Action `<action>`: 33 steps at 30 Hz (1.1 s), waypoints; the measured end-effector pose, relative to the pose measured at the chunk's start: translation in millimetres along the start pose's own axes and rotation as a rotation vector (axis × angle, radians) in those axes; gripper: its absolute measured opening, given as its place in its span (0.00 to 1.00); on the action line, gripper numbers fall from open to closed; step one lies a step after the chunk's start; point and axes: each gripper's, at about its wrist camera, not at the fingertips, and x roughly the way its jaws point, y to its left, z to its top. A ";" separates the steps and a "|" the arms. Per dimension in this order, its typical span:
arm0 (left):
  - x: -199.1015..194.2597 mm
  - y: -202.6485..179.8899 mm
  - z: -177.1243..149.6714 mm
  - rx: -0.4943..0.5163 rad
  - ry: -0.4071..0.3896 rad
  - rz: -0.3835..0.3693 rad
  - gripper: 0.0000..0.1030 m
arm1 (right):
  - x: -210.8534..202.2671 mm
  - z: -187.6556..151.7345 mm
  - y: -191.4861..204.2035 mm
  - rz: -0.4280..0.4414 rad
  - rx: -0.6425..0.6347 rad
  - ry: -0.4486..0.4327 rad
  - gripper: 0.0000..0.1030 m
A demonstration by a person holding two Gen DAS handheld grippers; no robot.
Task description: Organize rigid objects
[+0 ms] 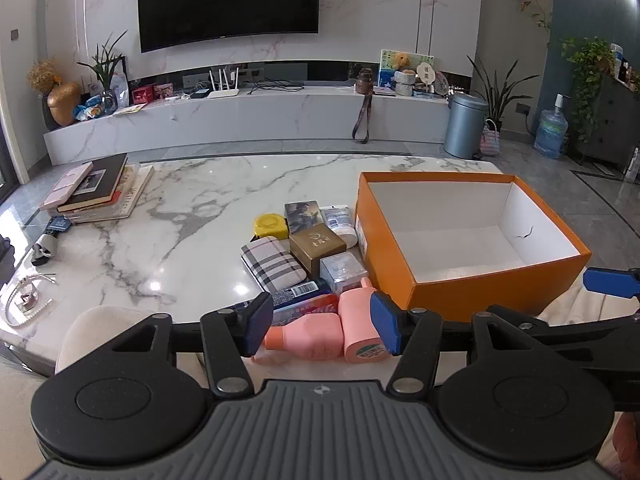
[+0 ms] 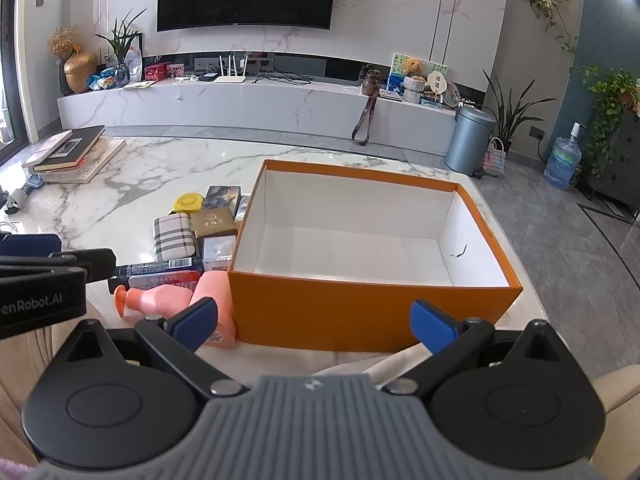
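Observation:
An open orange box [image 1: 480, 292] with a white, empty inside stands on the marble table [image 1: 160, 208]; it also shows in the right wrist view [image 2: 320, 312]. Left of it lies a cluster: two pink bottles [image 1: 316, 336], a plaid case [image 1: 274, 264], a gold box [image 1: 316, 242], a yellow tape measure [image 1: 270, 226], a clear box [image 1: 344, 270], a white tube [image 1: 340, 220], a dark can [image 1: 296, 294]. My left gripper [image 1: 324, 326] is open above the pink bottles at the near table edge. My right gripper [image 2: 316, 320] is open in front of the orange box's near wall.
A stack of books [image 1: 96, 188] lies at the table's far left, with small items [image 1: 28, 296] near the left edge. A white chair back [image 1: 96, 332] sits below the near edge. A TV console [image 1: 240, 116] and grey bin [image 1: 464, 124] stand beyond the table.

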 end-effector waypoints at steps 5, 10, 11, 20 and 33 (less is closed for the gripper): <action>-0.2 -0.2 0.7 0.007 0.007 0.009 0.72 | 0.2 0.2 1.3 0.004 -0.008 0.000 0.99; 2.0 0.9 -1.0 0.001 0.013 0.006 0.73 | 1.9 0.0 2.7 0.004 -0.008 0.006 0.99; 2.2 1.0 -0.9 0.000 0.013 0.002 0.72 | 1.9 -0.4 2.4 0.005 -0.009 0.007 0.99; 17.9 6.1 -2.2 -0.016 0.065 -0.051 0.48 | 15.3 -0.9 5.8 0.051 -0.022 0.041 0.75; 63.2 37.5 1.0 -0.035 0.186 -0.156 0.32 | 76.6 12.2 27.4 0.320 0.017 0.160 0.16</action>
